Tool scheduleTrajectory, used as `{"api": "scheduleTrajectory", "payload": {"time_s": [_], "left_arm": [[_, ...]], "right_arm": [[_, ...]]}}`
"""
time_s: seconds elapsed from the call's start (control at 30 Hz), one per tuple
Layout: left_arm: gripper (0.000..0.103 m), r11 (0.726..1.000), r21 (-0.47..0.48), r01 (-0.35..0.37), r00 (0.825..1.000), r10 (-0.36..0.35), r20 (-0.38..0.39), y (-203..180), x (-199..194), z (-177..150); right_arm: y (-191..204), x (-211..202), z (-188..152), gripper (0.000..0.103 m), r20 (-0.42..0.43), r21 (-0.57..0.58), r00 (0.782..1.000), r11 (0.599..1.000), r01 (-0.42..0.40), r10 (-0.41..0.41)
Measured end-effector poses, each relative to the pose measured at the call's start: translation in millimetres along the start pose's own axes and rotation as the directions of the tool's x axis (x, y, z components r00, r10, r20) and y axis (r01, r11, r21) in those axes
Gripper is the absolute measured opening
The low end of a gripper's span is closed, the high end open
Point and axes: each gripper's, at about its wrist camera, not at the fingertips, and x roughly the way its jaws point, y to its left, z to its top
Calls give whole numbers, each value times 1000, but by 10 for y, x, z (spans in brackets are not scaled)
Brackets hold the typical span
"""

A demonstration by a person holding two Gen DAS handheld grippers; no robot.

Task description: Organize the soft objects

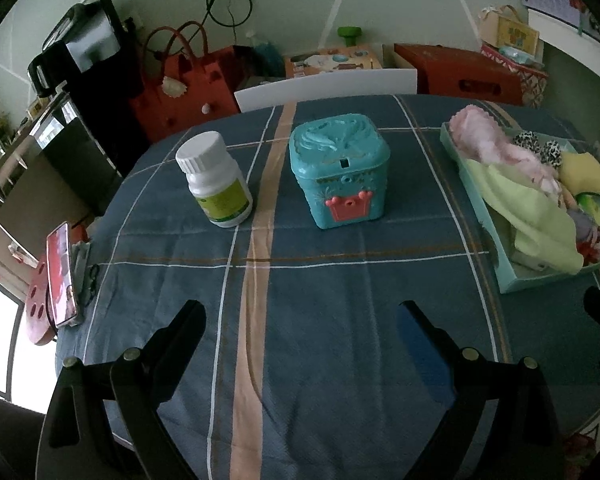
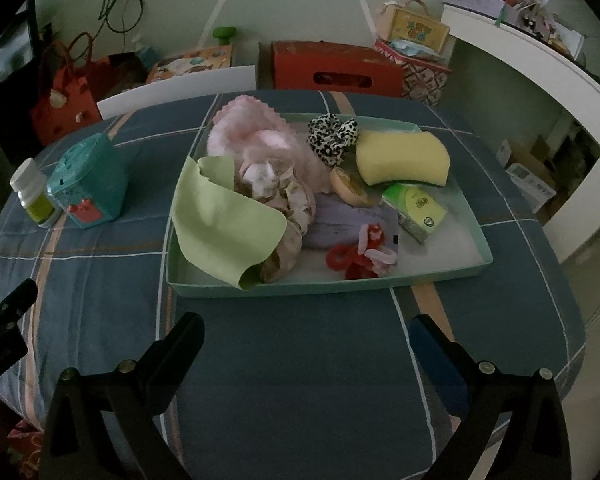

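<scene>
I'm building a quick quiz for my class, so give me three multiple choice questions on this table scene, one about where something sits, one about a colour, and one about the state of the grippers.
1. Where is the yellow sponge?
A. In the tray
B. On the tablecloth
C. On top of the teal box

2. What colour is the bottle cap?
A. Red
B. White
C. Black

3. How do the left gripper and the right gripper stand?
A. Both shut on cloth
B. One holds the bottle
C. Both open and empty

Answers: 1 A, the sponge lies inside the tray's rim by the leopard scrunchie. 2 B, the cap is plainly white. 3 C, each pair of fingers is spread over bare tablecloth.
</scene>
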Motion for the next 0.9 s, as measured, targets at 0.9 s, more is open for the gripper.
{"api": "scheduleTrajectory", "payload": {"time_s": [0.9], "left_arm": [[96,999,33,7,1000,-7,19,-65,-46,-3]], "right_arm": [[52,10,0,103,-5,-21,1000,1000,9,-9]]}}
